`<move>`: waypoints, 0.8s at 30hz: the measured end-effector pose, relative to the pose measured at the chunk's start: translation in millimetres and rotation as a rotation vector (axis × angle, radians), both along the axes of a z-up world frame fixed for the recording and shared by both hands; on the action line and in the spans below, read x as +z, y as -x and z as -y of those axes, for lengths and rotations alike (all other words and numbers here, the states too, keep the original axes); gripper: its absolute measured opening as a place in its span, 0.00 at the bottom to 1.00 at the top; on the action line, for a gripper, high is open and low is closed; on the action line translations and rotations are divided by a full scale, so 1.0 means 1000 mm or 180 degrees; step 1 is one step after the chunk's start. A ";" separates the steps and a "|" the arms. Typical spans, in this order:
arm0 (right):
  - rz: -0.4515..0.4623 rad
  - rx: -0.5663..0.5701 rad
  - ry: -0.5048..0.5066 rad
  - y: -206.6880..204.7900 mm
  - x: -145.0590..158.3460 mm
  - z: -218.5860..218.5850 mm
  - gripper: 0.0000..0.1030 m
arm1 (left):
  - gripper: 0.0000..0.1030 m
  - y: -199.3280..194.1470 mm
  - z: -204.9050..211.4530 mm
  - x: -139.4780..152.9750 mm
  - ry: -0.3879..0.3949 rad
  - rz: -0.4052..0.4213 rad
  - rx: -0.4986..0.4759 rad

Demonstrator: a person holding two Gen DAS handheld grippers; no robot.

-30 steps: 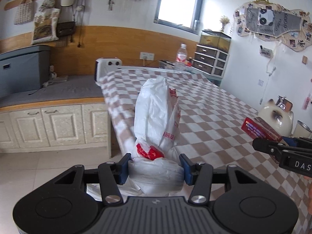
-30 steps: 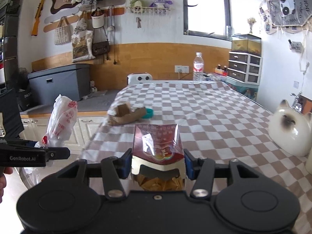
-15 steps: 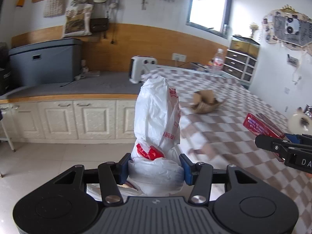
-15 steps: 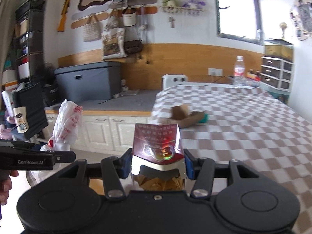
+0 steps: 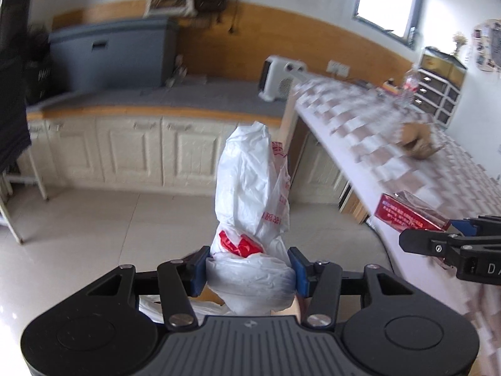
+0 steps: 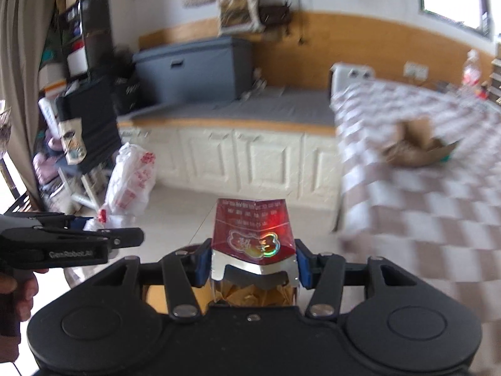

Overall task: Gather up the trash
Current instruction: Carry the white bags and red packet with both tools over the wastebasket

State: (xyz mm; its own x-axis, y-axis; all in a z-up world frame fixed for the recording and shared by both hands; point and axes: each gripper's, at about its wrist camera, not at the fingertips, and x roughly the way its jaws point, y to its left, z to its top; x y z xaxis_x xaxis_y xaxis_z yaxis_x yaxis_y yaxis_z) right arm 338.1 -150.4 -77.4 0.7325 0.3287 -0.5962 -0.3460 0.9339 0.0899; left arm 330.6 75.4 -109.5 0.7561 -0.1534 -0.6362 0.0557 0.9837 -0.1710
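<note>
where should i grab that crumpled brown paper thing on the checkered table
Take the crumpled brown paper by its raised folded peak, coming down from above. It lies low and spread on the checkered table, so only that upstanding fold gives the fingers something to pinch. Both grippers look full now, so one would need freeing first.

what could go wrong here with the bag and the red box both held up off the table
The crumpled white plastic bag is thin and slippery; the left tongs pinch only a bunched fold, so it might slide free. The shiny red foil box sits open-ended in the right tongs, so its brown contents could spill onto the tiled floor.
</note>
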 end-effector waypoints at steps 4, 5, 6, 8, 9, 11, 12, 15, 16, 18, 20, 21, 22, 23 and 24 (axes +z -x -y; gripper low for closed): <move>-0.0376 0.0131 0.0040 -0.029 -0.023 -0.032 0.51 | 0.51 -0.018 -0.019 -0.041 0.0130 -0.0349 0.0046; -0.0452 0.0139 0.0054 -0.036 -0.029 -0.039 0.51 | 0.51 -0.023 -0.023 -0.052 0.0172 -0.0441 0.0064; -0.0532 0.0151 0.0074 -0.043 -0.035 -0.045 0.51 | 0.51 -0.027 -0.028 -0.061 0.0212 -0.0526 0.0087; -0.0695 0.0186 0.0122 -0.056 -0.049 -0.058 0.52 | 0.51 -0.037 -0.036 -0.080 0.0298 -0.0702 0.0125; -0.0771 0.0200 0.0150 -0.062 -0.056 -0.064 0.52 | 0.52 -0.041 -0.038 -0.088 0.0332 -0.0788 0.0141; -0.0936 0.0233 0.0207 -0.073 -0.074 -0.075 0.52 | 0.52 -0.049 -0.043 -0.104 0.0384 -0.0966 0.0162; -0.1010 0.0253 0.0221 -0.078 -0.083 -0.079 0.52 | 0.52 -0.054 -0.045 -0.110 0.0404 -0.1055 0.0165; -0.1242 0.0251 0.0272 -0.089 -0.112 -0.091 0.52 | 0.52 -0.064 -0.047 -0.130 0.0429 -0.1280 0.0131; -0.1310 0.0237 0.0287 -0.093 -0.119 -0.094 0.52 | 0.52 -0.067 -0.046 -0.136 0.0411 -0.1347 0.0110; -0.1416 0.0200 0.0333 -0.098 -0.131 -0.097 0.52 | 0.52 -0.072 -0.046 -0.146 0.0351 -0.1453 0.0076; -0.1439 0.0174 0.0407 -0.103 -0.141 -0.100 0.52 | 0.52 -0.075 -0.049 -0.152 0.0344 -0.1486 0.0088; -0.1440 0.0167 0.0419 -0.104 -0.145 -0.101 0.52 | 0.52 -0.077 -0.051 -0.153 0.0366 -0.1486 0.0110; -0.1439 0.0166 0.0403 -0.107 -0.148 -0.102 0.52 | 0.53 -0.080 -0.053 -0.154 0.0397 -0.1474 0.0135; -0.1425 0.0168 0.0361 -0.109 -0.151 -0.102 0.53 | 0.54 -0.082 -0.054 -0.154 0.0396 -0.1465 0.0143; -0.1399 0.0176 0.0314 -0.111 -0.154 -0.102 0.53 | 0.56 -0.085 -0.053 -0.155 0.0353 -0.1479 0.0132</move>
